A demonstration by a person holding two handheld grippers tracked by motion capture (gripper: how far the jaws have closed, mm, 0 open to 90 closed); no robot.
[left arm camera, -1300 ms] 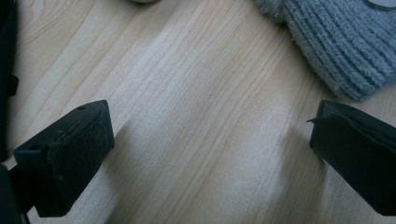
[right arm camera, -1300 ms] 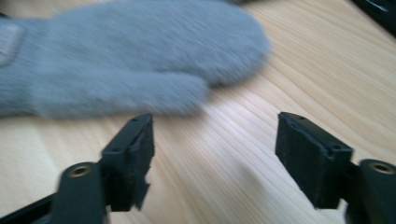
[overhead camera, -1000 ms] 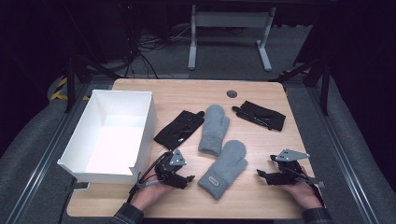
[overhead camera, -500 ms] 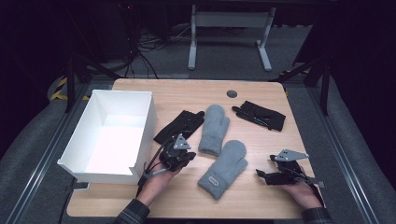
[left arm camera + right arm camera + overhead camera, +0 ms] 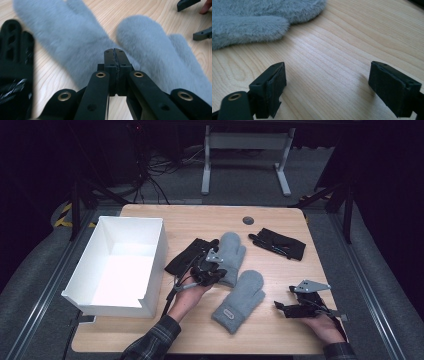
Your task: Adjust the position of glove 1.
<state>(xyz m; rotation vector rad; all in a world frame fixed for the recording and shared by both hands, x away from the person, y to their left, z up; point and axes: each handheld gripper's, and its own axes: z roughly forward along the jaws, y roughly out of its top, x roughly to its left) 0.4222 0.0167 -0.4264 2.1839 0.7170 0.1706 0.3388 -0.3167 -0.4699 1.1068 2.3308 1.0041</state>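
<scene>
Jaws of the left gripper (image 5: 115, 53), just closed on nothing, are pressed together and carried up-frame over the far grey mitten (image 5: 231, 256), ungrasped, while the right gripper (image 5: 327, 87) is kept spread.

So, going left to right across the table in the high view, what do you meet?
White box → black glove → left gripper → nearer grey mitten → second black glove → right gripper.
</scene>
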